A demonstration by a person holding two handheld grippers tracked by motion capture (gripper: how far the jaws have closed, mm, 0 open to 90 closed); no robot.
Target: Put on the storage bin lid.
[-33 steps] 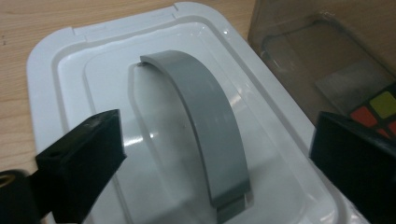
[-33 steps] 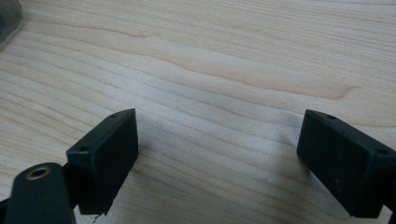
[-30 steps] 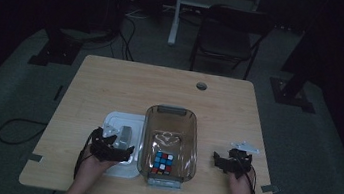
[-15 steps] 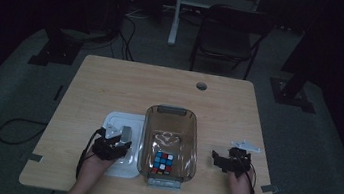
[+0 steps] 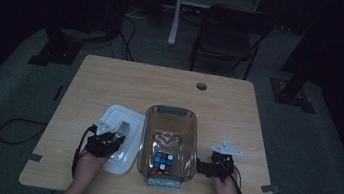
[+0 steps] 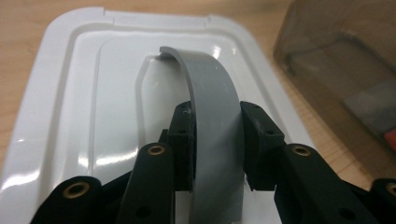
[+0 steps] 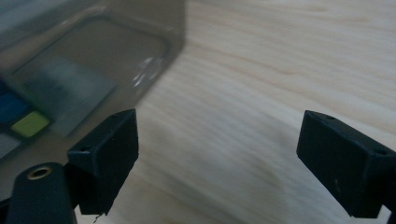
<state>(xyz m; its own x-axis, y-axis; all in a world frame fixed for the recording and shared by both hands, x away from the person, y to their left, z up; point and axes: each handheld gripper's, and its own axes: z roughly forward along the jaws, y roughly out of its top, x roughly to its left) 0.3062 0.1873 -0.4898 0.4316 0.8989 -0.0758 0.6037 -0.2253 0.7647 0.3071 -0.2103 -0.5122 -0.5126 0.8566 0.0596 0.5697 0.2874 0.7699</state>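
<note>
From the high view, a white lid (image 5: 116, 140) lies flat on the wooden table (image 5: 161, 83), just left of a clear plastic box (image 5: 168, 144) with a puzzle cube (image 5: 163, 161) inside; the left gripper (image 5: 109, 142) is on the lid and the right gripper (image 5: 203, 168) sits just right of the box. In the left gripper view, the jaws squeeze the lid's grey handle (image 6: 212, 121), a good place to hold because the lid looks light, stiff and shiny-slippery. In the right gripper view, the jaws stand wide apart, holding nothing, over bare wood beside the box.
</note>
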